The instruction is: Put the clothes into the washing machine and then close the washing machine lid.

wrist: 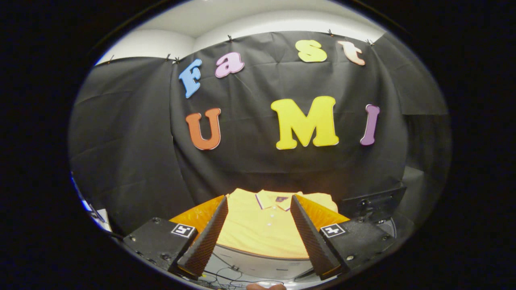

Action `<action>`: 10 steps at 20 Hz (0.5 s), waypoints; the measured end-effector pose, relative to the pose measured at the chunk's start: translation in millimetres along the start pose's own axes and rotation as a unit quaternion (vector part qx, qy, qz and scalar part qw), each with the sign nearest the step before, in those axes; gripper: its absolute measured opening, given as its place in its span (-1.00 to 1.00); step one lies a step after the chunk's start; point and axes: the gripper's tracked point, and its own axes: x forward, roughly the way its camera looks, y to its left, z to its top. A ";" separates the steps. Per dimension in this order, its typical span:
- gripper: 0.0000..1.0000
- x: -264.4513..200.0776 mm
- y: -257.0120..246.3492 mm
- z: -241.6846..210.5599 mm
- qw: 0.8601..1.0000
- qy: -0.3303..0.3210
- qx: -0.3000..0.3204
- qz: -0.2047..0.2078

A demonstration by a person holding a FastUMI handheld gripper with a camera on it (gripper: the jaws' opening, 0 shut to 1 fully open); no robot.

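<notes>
A folded yellow polo shirt (258,225) with a white-trimmed collar lies flat on a pale surface, straight ahead of my gripper (258,201) and partly seen between the fingers. Both fingers (211,229) stand wide apart, with nothing held between them. The shirt lies beyond and below the fingertips, apart from them. To the right of the right finger, a dark machine part (373,203) with a rounded pale rim shows; whether it is the washing machine I cannot tell.
The black cloth wall (133,161) hangs close behind the shirt and wraps both sides. Thin cables (225,270) trail across the pale surface near the finger bases. White objects (94,213) sit at the far left, low by the cloth.
</notes>
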 end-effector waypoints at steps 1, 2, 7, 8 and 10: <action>0.96 11.8 0.2 -0.2 1.000 0.015 0.001 0.004; 0.96 23.0 -1.2 -4.6 0.999 0.033 -0.001 0.005; 0.96 70.1 -15.6 -39.4 0.985 0.172 0.013 -0.007; 0.96 77.2 -18.5 -51.3 0.976 0.215 0.025 -0.013; 0.92 90.9 -19.5 -67.4 0.959 0.278 0.058 -0.016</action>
